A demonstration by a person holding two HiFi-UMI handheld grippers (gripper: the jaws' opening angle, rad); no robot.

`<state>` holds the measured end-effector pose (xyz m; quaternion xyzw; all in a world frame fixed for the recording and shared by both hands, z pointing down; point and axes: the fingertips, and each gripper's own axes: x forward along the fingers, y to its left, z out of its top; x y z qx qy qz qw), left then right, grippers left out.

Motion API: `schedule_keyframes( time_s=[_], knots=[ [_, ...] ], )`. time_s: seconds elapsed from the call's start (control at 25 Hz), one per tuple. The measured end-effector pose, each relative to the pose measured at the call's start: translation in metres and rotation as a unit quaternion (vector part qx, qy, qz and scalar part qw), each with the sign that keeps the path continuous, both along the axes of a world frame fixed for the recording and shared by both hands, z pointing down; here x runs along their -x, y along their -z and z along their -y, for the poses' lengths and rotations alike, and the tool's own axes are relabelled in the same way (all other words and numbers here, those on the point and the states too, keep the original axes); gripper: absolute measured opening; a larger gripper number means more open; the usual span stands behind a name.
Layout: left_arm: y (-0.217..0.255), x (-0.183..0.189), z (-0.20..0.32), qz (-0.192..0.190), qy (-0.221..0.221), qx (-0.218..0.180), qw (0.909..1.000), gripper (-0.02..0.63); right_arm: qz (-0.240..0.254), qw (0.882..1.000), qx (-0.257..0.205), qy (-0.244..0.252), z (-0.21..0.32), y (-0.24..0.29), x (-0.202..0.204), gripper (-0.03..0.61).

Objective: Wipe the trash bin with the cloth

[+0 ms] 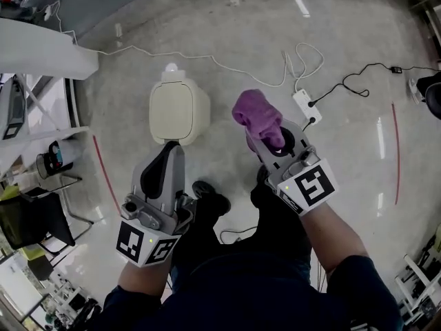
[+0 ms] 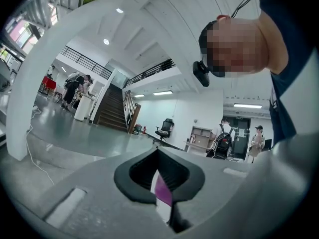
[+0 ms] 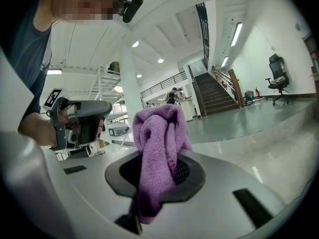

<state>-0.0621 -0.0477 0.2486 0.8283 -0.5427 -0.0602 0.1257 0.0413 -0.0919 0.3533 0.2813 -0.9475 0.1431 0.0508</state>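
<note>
Nearest the person, the right gripper (image 1: pixel 273 141) is clamped on a bunched purple cloth (image 1: pixel 255 113) that stands up out of its jaws. The left gripper (image 1: pixel 169 150) has its jaws drawn together on nothing. The cream trash bin (image 1: pixel 178 112) sits on the floor (image 1: pixel 344 61) further off. It is directly beyond the left gripper's tip and well to the left of the cloth, so wiping it would likely mean carrying the cloth leftward and down onto the lid.

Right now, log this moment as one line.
left tongs shut, empty | right tongs shut on cloth, clear of bin | bin on floor, lid down | wipe not begun
</note>
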Motion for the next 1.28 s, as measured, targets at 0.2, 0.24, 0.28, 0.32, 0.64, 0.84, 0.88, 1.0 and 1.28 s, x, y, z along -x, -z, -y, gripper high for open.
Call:
schedule_keyframes(
  time_s=[0.2, 0.24, 0.28, 0.32, 0.64, 0.84, 0.88, 1.0, 1.28],
  knots=[
    [-0.065, 0.004, 0.021, 0.008, -0.007, -0.005, 0.9999, -0.002, 0.007, 1.000, -0.001, -0.016, 0.026, -0.082, 0.012, 0.069],
    [-0.077, 0.006, 0.024, 0.009, -0.007, -0.007, 0.9999, -0.002, 0.009, 1.000, 0.001, -0.018, 0.030, -0.099, 0.017, 0.069],
    [-0.088, 0.009, 0.027, 0.010, -0.006, -0.009, 0.9999, -0.002, 0.011, 1.000, 0.004, -0.021, 0.034, -0.116, 0.022, 0.069],
    [-0.100, 0.012, 0.030, 0.011, -0.006, -0.012, 0.9999, -0.002, 0.011, 1.000, 0.007, -0.026, 0.040, -0.134, 0.026, 0.069],
    [-0.184, 0.026, 0.048, 0.007, -0.008, -0.039, 0.9992, -0.002, 0.005, 0.998, 0.021, -0.059, 0.087, -0.269, 0.071, 0.069],
    [-0.237, 0.030, 0.055, 0.017, -0.008, -0.048, 0.9986, -0.002, 0.016, 0.996, 0.051, -0.076, 0.105, -0.353, 0.099, 0.069],
    [-0.247, 0.031, 0.056, 0.020, -0.007, -0.048, 0.9986, -0.002, 0.017, 0.996, 0.053, -0.072, 0.106, -0.366, 0.105, 0.069],
    [-0.271, 0.033, 0.055, 0.029, -0.004, -0.045, 0.9985, -0.002, 0.019, 0.997, 0.053, -0.060, 0.108, -0.396, 0.122, 0.069],
    [-0.293, 0.041, 0.050, 0.039, -0.006, -0.038, 0.9985, -0.002, 0.007, 0.998, 0.051, -0.030, 0.104, -0.437, 0.156, 0.069]
  ],
)
